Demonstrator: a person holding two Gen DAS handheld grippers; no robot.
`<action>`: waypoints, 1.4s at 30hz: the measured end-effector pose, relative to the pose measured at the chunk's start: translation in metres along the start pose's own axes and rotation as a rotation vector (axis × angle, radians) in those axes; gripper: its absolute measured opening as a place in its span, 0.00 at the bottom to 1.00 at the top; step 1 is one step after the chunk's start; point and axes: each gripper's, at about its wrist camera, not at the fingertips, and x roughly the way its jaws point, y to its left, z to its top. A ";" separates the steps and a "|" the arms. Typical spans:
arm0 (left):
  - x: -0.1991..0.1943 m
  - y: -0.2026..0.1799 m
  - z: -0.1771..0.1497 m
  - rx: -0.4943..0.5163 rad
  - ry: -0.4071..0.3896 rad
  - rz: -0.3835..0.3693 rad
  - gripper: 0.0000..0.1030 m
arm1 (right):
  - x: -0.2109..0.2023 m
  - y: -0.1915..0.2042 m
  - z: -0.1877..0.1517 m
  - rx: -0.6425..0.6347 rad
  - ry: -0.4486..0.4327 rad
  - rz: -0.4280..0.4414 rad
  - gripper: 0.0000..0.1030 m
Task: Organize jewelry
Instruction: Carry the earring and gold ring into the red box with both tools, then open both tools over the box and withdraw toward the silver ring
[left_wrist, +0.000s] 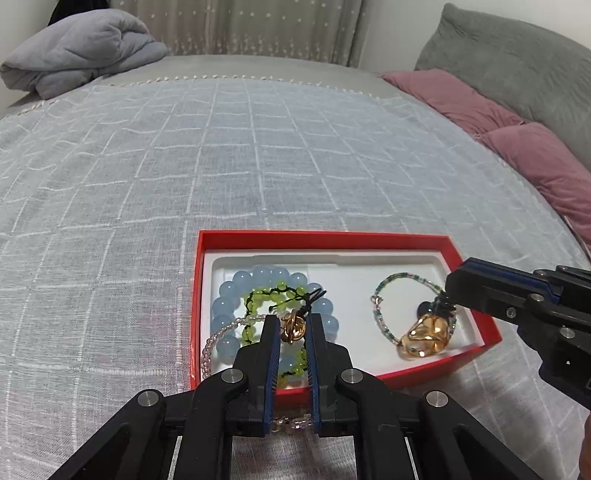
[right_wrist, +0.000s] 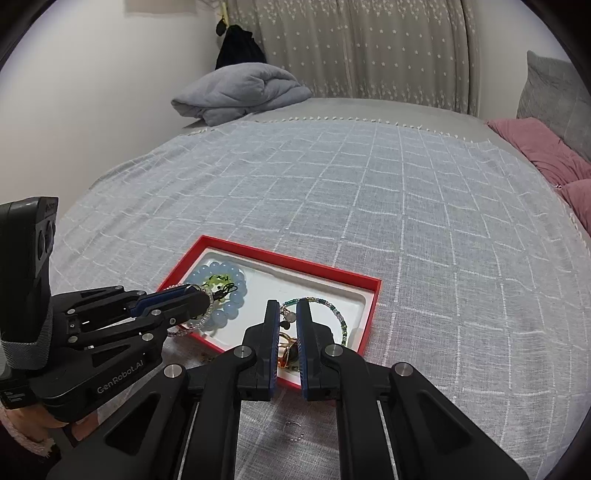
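Observation:
A red box (left_wrist: 321, 238) (right_wrist: 325, 266) with a white liner lies on the bed. In its left half lie a pale blue bead bracelet (left_wrist: 236, 280) (right_wrist: 236, 291) and a green bead bracelet (left_wrist: 275, 290). My left gripper (left_wrist: 291, 321) (right_wrist: 207, 295) is nearly closed around a gold charm (left_wrist: 293, 328) on a clear pink bead bracelet (left_wrist: 212, 343) that drapes over the box's left rim. My right gripper (right_wrist: 288, 306) (left_wrist: 448, 291) is nearly closed on a teal seed-bead bracelet (left_wrist: 406, 277) (right_wrist: 332, 308) with an amber stone (left_wrist: 424, 338), in the box's right half.
The box sits on a grey checked bedspread (left_wrist: 258, 147). A folded grey blanket (left_wrist: 81, 51) lies at the far left, pink pillows (left_wrist: 517, 136) and a grey cushion (left_wrist: 517, 62) at the right. A curtain hangs behind the bed.

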 end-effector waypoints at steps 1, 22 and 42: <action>0.001 0.000 0.000 0.001 0.001 -0.001 0.08 | 0.000 -0.001 0.000 0.001 0.000 0.000 0.09; -0.030 0.004 -0.006 0.013 -0.024 0.028 0.14 | 0.012 0.001 0.001 0.012 0.023 0.051 0.09; -0.048 0.004 -0.016 -0.004 -0.030 0.046 0.29 | 0.004 -0.001 0.002 0.082 0.009 0.215 0.36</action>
